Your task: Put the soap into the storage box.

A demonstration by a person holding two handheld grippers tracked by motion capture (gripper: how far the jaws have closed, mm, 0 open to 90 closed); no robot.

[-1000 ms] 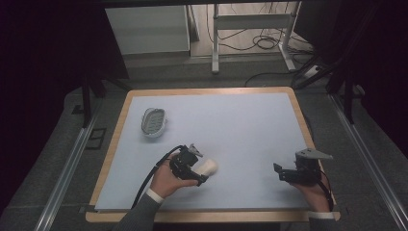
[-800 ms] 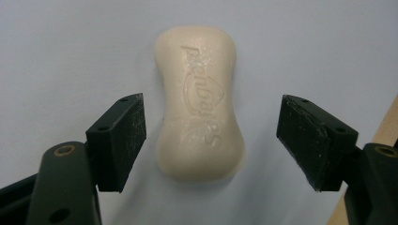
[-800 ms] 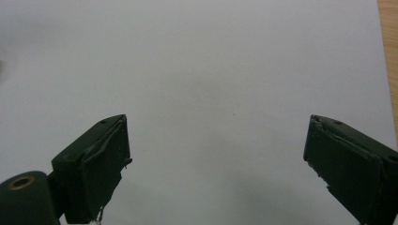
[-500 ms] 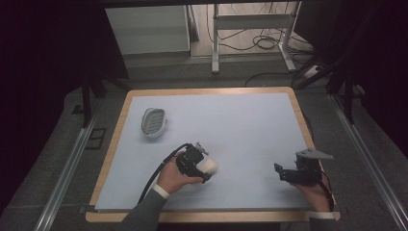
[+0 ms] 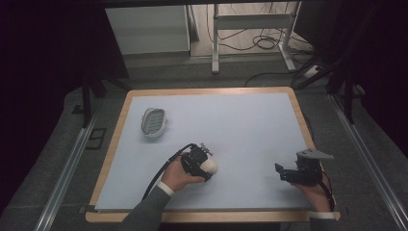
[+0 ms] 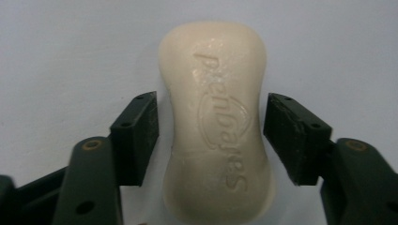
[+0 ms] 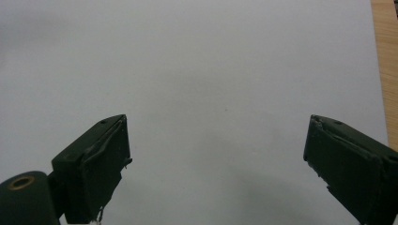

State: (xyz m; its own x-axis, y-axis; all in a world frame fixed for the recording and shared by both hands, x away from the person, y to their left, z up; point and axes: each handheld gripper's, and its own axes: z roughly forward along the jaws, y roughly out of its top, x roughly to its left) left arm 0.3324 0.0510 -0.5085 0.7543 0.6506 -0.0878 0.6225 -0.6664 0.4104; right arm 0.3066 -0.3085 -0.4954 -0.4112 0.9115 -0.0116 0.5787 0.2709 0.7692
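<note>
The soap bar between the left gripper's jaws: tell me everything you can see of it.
The soap bar is cream-white and waxy-looking, an oblong narrowed at its waist, with raised lettering pressed into its top face. It lies flat on the pale blue table mat, lengthwise between the jaws of the left gripper. The jaws have just been closing around its waist; a thin gap still shows on each side, so the pads do not seem to press yet. In the high view it shows as a pale lump.

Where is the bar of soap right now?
The bar of soap lies on the table between the jaws of the left gripper, near the front edge left of centre in the high view, with the soap dish farther back to its left.
</note>
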